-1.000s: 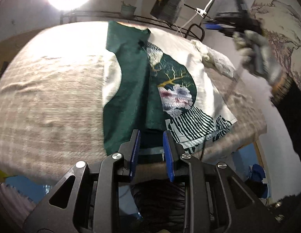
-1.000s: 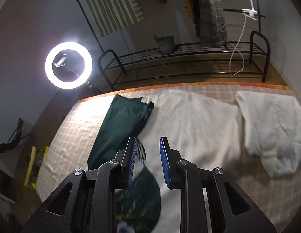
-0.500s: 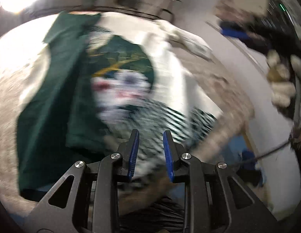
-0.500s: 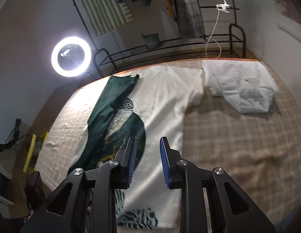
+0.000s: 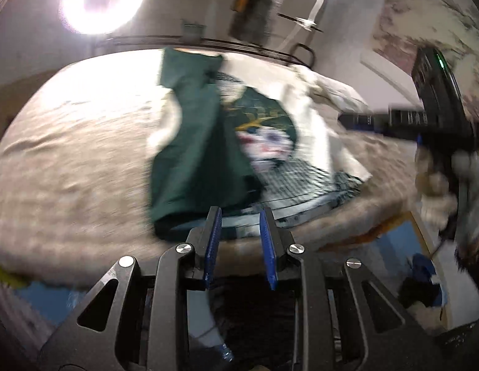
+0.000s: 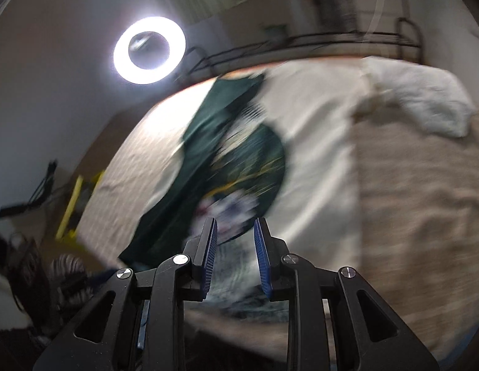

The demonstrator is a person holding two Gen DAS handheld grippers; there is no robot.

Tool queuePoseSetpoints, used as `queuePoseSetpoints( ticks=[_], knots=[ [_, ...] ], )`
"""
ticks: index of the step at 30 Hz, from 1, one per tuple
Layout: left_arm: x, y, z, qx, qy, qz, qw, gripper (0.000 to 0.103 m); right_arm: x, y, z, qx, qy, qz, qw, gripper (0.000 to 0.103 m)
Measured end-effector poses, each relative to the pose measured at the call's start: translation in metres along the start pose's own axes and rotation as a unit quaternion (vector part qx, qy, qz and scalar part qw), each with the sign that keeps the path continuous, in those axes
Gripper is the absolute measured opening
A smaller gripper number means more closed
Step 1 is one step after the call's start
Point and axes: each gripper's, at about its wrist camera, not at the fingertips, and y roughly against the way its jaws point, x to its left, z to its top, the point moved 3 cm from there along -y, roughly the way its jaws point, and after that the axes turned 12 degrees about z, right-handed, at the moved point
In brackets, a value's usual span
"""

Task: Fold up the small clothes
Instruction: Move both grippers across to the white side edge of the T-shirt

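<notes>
- Below left claw [image 5: 241, 219], left view: pads apart, narrow gap, nothing between; green-and-white shirt [image 5: 233, 142] lies flat on checked bed cover [image 5: 69, 160].
- Right view: right claw [image 6: 235, 230] narrow, empty, over shirt [image 6: 248, 154]; white garment [image 6: 425, 99] beside it.

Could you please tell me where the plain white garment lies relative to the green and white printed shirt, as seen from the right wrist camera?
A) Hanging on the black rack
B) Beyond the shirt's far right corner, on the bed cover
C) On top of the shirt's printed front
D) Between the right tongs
B: the plain white garment lies bunched on the bed cover just past the far right corner of the printed shirt, well away from the print.
</notes>
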Motion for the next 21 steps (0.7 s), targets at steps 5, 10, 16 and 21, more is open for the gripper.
queuePoseSetpoints(
  ticks=[5, 10, 16, 21],
  knots=[
    [0.039, 0.009, -0.002, -0.007, 0.058, 0.024, 0.9980, 0.024, 0.046, -0.072, -0.024, 0.059, 0.022, 0.021, 0.998, 0.027],
    [0.054, 0.014, -0.003, -0.015, 0.083, 0.030, 0.9960, 0.024, 0.072, -0.104, -0.033, 0.075, 0.072, -0.021, 0.994, 0.042],
    [0.053, 0.021, -0.005, -0.025, 0.078, 0.029, 0.9963, 0.024, 0.051, -0.108, -0.031, 0.088, 0.037, -0.056, 0.994, 0.007],
    [0.053, 0.021, -0.004, -0.029, 0.075, 0.027, 0.9964, 0.024, 0.020, -0.097, -0.040, 0.077, -0.068, -0.005, 0.995, 0.006]
  ],
)
